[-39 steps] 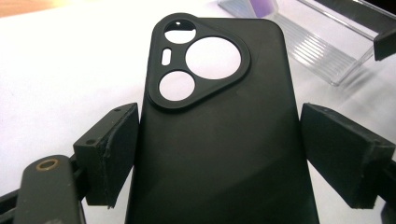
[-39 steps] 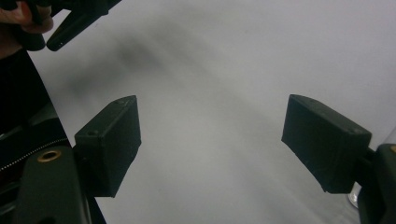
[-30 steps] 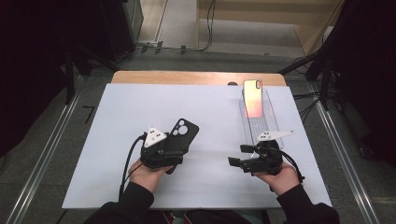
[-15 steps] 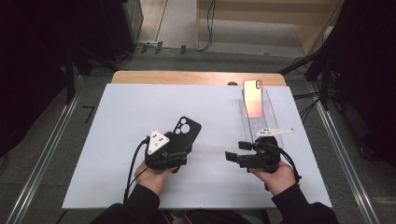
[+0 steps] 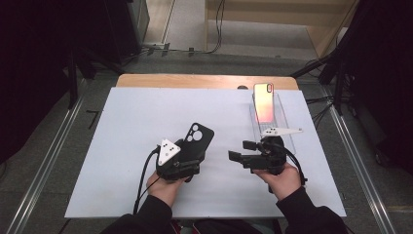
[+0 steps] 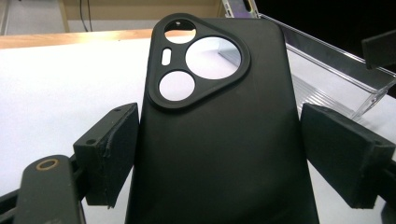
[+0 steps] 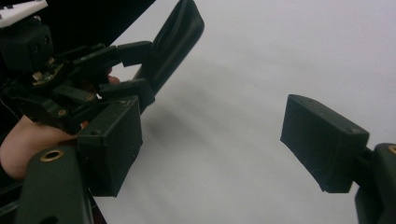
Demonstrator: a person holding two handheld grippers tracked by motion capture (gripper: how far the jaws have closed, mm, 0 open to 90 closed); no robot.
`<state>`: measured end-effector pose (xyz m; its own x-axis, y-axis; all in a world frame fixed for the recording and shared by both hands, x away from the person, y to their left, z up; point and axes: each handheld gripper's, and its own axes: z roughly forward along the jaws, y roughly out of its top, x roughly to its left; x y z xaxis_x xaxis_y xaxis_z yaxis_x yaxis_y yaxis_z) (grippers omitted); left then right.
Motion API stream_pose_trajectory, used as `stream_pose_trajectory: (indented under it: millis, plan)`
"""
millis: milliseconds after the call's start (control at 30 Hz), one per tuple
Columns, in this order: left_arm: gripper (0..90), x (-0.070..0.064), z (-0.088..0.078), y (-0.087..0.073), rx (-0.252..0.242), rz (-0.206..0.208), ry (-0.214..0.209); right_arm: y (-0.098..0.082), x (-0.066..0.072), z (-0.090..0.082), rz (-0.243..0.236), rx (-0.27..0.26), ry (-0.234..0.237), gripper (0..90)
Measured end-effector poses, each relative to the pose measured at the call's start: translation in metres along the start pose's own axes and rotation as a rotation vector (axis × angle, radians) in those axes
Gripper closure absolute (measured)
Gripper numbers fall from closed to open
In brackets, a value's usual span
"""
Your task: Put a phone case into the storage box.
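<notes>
The right gripper [image 5: 238,151] has just been swinging round from pointing up the table to pointing sideways at the left gripper [image 5: 195,148], lifting a touch as it goes, so a two-handed move on the black phone case [image 5: 197,141] looks to be coming. The left gripper hasn't budged: its jaws are pressing on the case's two long edges, holding it tilted up off the white table [image 5: 122,126], camera cut-outs at the far end. The right gripper's jaws are standing wide apart with nothing between them. Counting up: one black case, one phone [image 5: 263,102] with an orange-pink glowing screen propped in one clear tray [image 5: 287,117] at the far right, well apart from the case, and two grippers.
</notes>
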<state>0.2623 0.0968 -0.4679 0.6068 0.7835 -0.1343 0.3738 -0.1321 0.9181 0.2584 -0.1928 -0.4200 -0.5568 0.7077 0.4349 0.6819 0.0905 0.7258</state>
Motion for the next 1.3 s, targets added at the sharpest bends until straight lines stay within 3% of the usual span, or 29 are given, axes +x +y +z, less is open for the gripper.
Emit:
stream_pose_trajectory:
  millis: [400, 533, 833, 1000, 1300]
  plan:
    - [14.7, -0.006, 0.003, -0.004, -0.048, 0.032, -0.013, 0.013, 0.006, 0.014, 0.020, -0.004, 0.011, 18.8]
    - [14.7, -0.009, 0.002, -0.005, -0.061, 0.042, 0.001, 0.017, 0.008, 0.019, 0.024, -0.008, 0.019, 18.7]
    - [14.6, -0.012, 0.002, -0.008, -0.078, 0.019, -0.002, 0.022, 0.011, 0.030, 0.028, -0.018, 0.034, 19.1]
    - [14.7, -0.014, 0.002, -0.010, -0.089, 0.027, -0.003, 0.025, 0.014, 0.036, 0.019, -0.020, 0.031, 19.1]
    - [14.6, -0.017, 0.001, -0.010, -0.094, 0.027, -0.001, 0.032, 0.013, 0.046, 0.042, -0.020, 0.049, 19.7]
